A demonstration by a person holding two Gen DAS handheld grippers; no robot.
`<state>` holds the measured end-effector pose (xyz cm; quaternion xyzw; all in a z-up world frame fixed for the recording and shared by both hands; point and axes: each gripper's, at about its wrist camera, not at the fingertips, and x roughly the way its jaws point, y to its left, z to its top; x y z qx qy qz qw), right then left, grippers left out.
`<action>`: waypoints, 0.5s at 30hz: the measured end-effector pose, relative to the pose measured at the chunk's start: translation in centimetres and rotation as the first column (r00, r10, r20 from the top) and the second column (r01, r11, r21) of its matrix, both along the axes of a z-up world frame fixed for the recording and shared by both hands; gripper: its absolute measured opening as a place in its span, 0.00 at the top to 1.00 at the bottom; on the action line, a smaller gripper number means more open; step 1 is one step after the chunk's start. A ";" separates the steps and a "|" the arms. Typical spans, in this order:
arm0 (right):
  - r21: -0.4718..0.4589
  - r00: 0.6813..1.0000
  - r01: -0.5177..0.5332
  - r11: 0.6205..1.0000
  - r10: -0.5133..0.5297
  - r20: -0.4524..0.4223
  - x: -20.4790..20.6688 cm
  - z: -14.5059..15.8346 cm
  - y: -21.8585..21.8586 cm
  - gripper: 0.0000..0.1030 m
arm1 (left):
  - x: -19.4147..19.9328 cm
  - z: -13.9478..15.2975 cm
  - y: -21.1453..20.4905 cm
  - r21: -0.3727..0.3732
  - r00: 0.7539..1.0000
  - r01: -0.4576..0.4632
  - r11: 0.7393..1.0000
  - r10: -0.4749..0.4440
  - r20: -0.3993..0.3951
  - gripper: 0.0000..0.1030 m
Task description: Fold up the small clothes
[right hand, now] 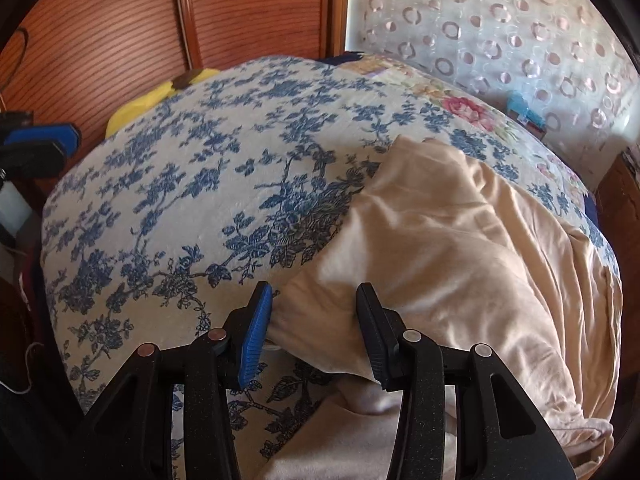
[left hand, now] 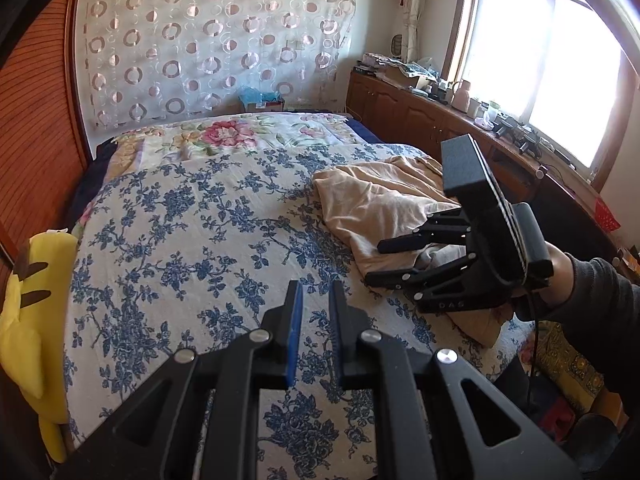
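Observation:
A crumpled beige garment (left hand: 372, 196) (right hand: 460, 240) lies on the right side of the blue-flowered quilt (left hand: 180, 220) (right hand: 200, 160). My right gripper (right hand: 313, 288) (left hand: 374, 264), held by a hand in a dark sleeve, points down at the garment's near edge. A thick fold of the cloth fills the space between its pads. My left gripper (left hand: 316, 286) hovers over bare quilt to the left of the garment, its blue pads nearly together and nothing between them. It also shows at the far left of the right wrist view as the left gripper (right hand: 44, 136).
A yellow plush toy (left hand: 28, 300) (right hand: 136, 110) rests at the bed's left edge against a wooden wardrobe (left hand: 36, 140). A low wooden cabinet (left hand: 420, 108) with clutter on top runs under the window on the right. A flowered blanket (left hand: 228, 134) covers the bed's far end.

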<state>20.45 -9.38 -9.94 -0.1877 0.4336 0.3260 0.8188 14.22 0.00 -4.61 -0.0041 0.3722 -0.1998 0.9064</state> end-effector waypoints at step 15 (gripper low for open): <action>-0.016 0.996 -0.033 0.999 0.035 0.085 -0.4 2.1 -1.3 0.97 | 1.4 -1.8 -0.4 -0.018 1.000 0.003 1.000 -0.004 -0.031 0.91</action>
